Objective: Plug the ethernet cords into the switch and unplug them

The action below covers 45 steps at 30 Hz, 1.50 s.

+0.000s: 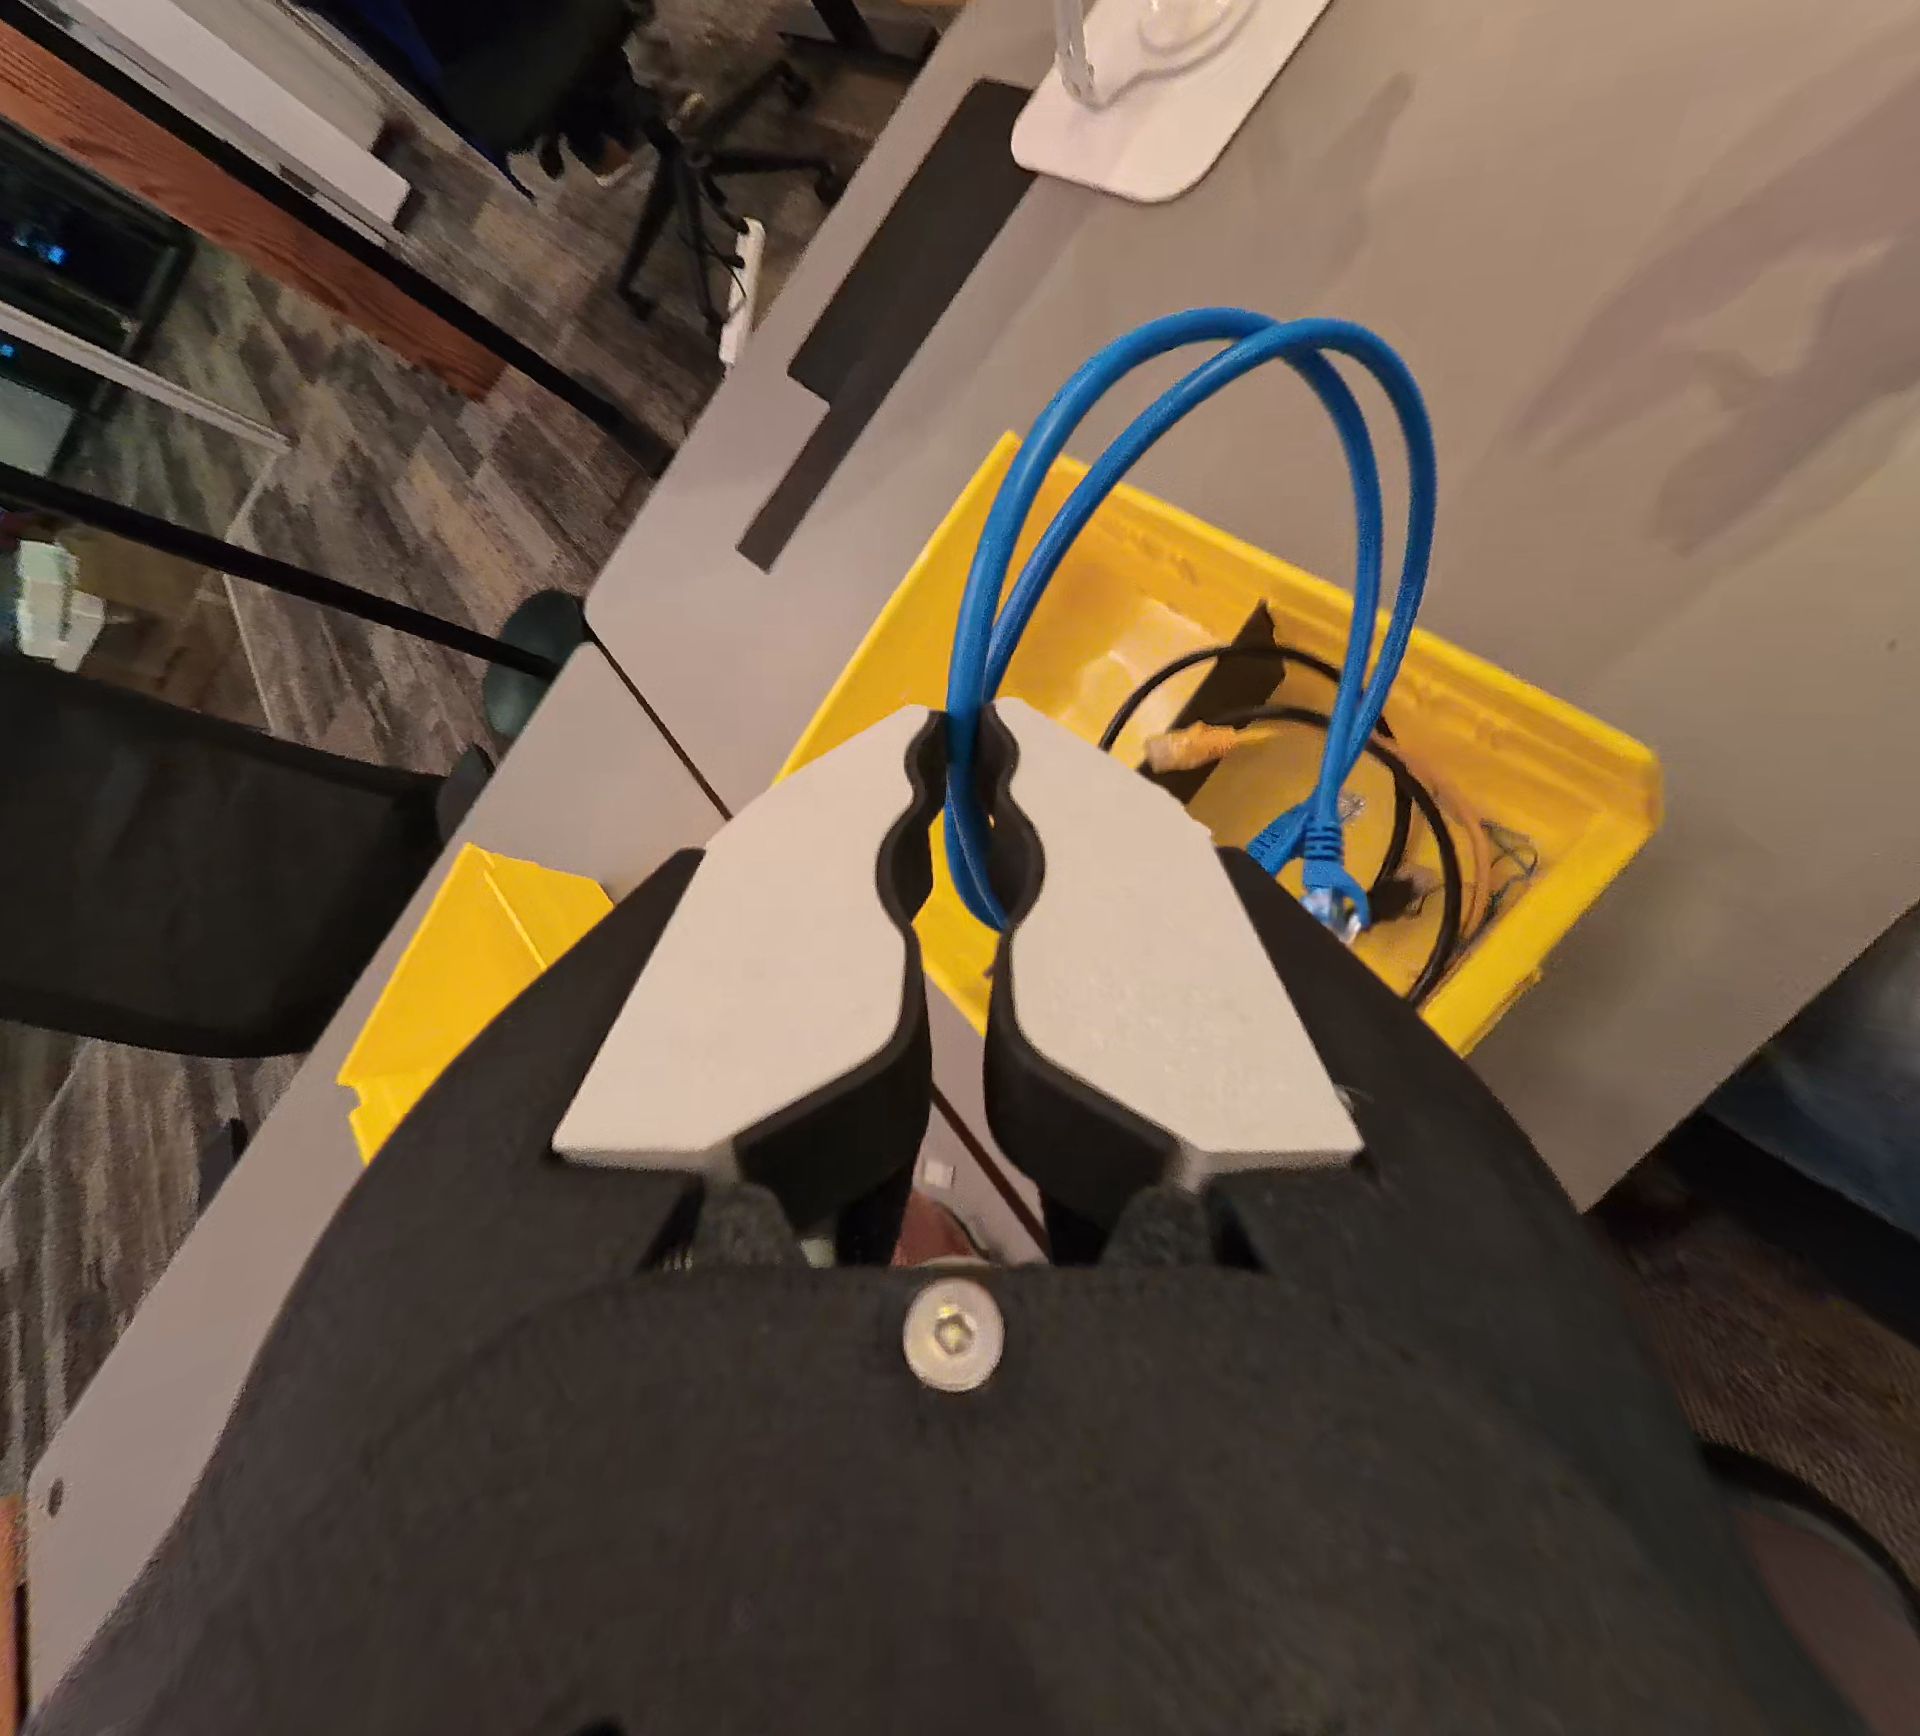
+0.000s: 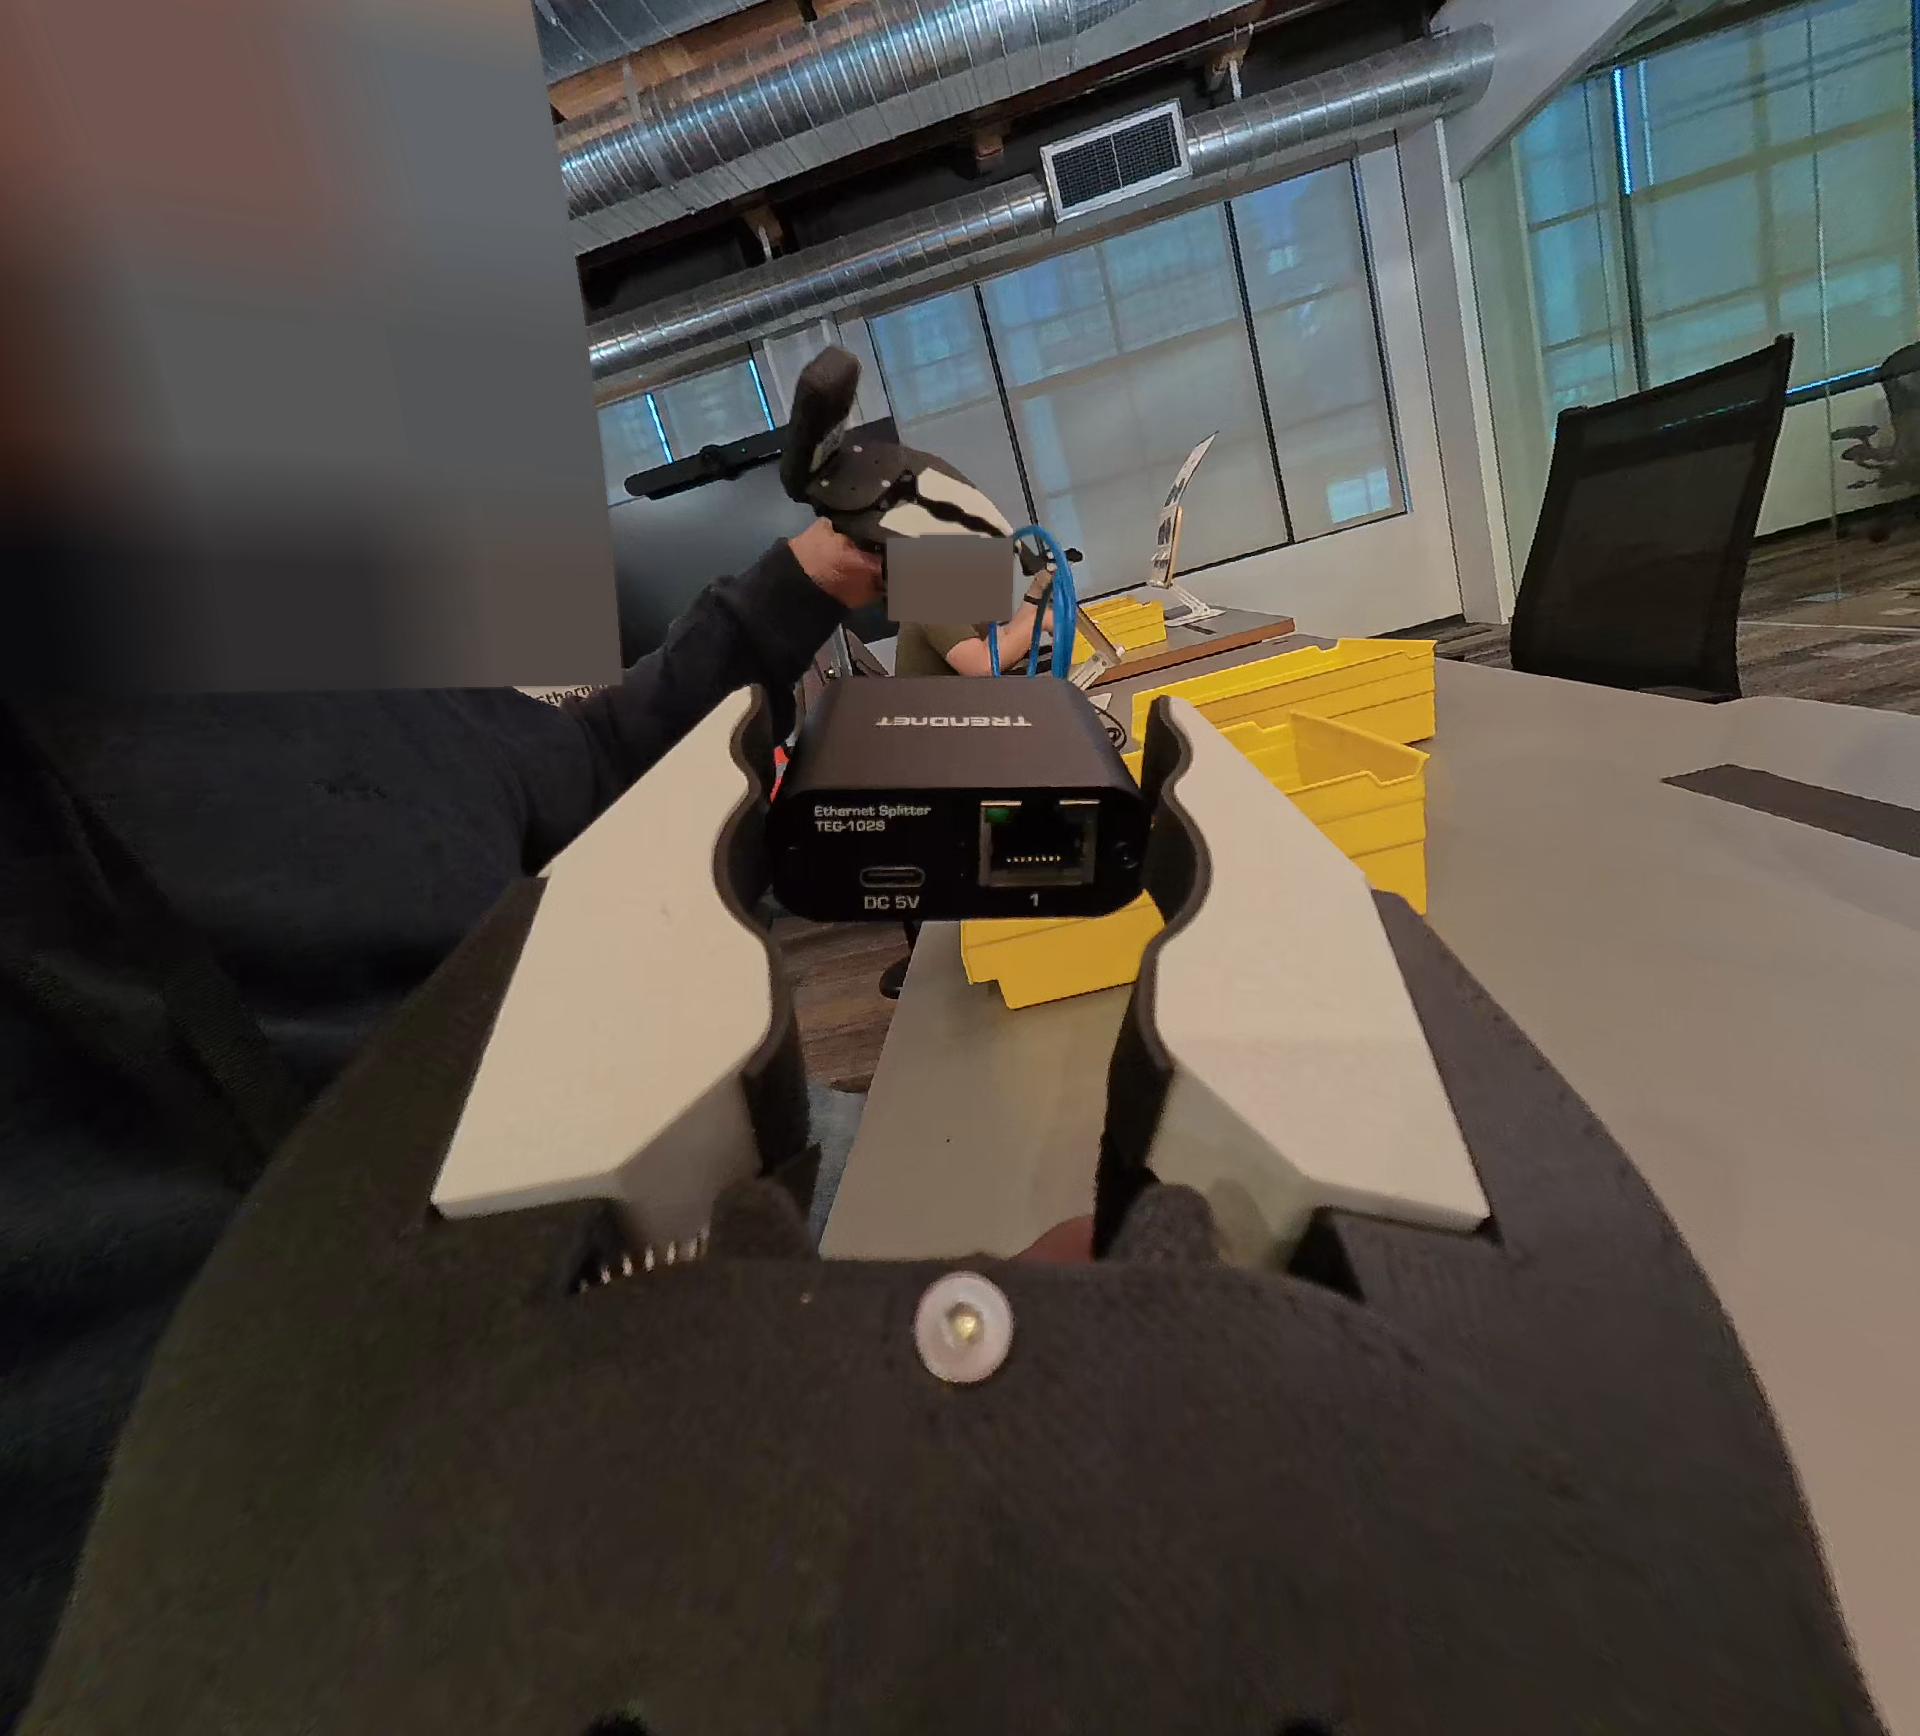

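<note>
The left tool is pinched on a doubled blue ethernet cord, held up above the grey surface. The cord arches out from the fingertips in two loops and hangs down over a yellow bin, its clear-tipped plugs dangling just above the black and yellow cables that lie coiled inside. A white stand base sits farther back on the surface, well apart from the bin. The right tool grips a small black switch by its two sides, lifted off the surface, its port face turned toward the camera with one empty network socket. Behind it the left tool shows in a person's hand, the blue cord hanging from it, and yellow bins stand near.
</note>
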Tool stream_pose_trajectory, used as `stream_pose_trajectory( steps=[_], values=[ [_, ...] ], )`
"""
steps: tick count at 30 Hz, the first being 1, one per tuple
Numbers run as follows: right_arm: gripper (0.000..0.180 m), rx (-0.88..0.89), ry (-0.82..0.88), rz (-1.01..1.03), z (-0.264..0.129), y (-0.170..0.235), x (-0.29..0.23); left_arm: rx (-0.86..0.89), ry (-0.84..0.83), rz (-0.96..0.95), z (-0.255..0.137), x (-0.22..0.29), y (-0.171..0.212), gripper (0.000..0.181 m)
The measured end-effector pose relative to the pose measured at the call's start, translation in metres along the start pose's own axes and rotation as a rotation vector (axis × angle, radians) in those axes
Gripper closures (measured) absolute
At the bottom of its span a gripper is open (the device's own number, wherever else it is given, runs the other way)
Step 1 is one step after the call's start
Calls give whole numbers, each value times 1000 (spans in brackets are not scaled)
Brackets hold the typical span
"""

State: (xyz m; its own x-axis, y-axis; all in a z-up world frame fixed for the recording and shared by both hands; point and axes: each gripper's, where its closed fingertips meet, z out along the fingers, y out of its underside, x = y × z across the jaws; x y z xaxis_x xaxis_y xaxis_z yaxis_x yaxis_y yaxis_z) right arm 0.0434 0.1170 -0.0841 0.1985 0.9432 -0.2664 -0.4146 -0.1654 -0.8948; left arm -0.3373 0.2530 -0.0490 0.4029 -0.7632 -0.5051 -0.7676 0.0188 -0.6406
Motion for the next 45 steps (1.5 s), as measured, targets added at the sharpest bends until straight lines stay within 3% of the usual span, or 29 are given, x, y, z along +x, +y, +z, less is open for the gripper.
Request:
stream_pose_trajectory(
  steps=[6,14,21,28,34,38,41,45],
  values=[
    [110,6,-3,-17,0,-5,-4,103,29,-39,11,27,-73,176],
    [110,34,-3,-46,-9,-16,-15,134,189,-138,102,110,-126,176],
    [109,52,7,-52,-19,-18,-19,-12,389,-288,193,199,-111,176],
    [110,60,11,-52,-23,-19,-20,-125,310,-254,237,220,-76,173],
    [109,67,16,-47,-25,-17,-17,-116,239,-85,220,205,-67,154],
    [109,59,16,-47,-25,-15,-16,-45,282,290,208,218,-81,155],
    [109,58,15,-46,-24,-14,-16,-71,337,596,220,234,-76,156],
    [109,56,18,-52,-24,-14,-18,-165,443,745,254,250,-53,158]
  ],
)
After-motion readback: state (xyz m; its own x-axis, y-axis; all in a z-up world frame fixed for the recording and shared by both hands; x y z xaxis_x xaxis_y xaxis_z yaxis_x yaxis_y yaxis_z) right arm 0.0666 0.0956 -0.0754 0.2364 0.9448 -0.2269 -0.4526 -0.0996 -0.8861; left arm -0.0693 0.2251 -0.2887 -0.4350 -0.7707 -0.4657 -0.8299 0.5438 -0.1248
